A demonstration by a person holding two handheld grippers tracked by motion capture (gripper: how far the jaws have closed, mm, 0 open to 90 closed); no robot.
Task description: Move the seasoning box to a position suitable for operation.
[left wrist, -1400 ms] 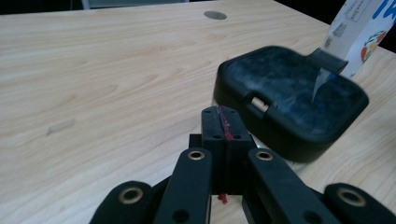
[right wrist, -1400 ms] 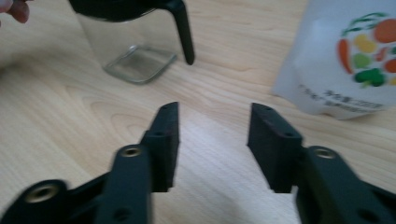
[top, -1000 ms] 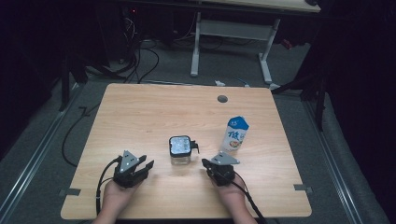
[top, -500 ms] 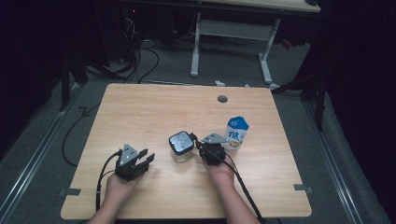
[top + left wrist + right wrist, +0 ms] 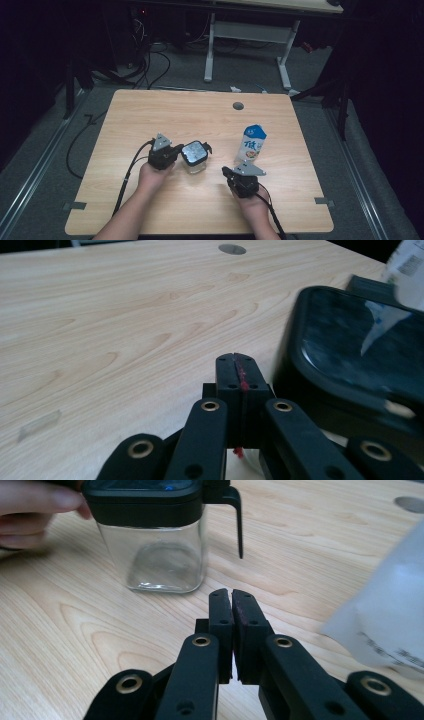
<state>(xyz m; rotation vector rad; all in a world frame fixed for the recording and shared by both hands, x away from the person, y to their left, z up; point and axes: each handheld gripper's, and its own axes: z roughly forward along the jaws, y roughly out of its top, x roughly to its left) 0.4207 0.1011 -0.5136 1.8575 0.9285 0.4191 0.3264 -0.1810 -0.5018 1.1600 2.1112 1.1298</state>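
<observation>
A clear square jar (image 5: 194,161) with a black lid (image 5: 350,350) stands near the table's middle. My left gripper (image 5: 176,154) lies just left of the lid; its jaws have just closed with nothing between them, pads (image 5: 226,371) pressed flat together. A white and blue milk carton (image 5: 252,144) stands upright to the jar's right. My right gripper (image 5: 226,173) sits nearer the front edge, aimed between jar (image 5: 160,535) and carton (image 5: 385,620). Its jaws have parted a hair and hold nothing. The lid's clasp (image 5: 235,510) hangs down on the side facing me.
The wooden table (image 5: 150,115) has a round cable hole (image 5: 238,106) at the back. Fingers of the person's left hand (image 5: 35,507) rest beside the jar. Cables and a white desk frame (image 5: 250,35) lie on the floor beyond the table.
My left gripper slid right, up to the jar's left side. My right gripper, beside the jar half a second ago, drew back toward the front edge.
</observation>
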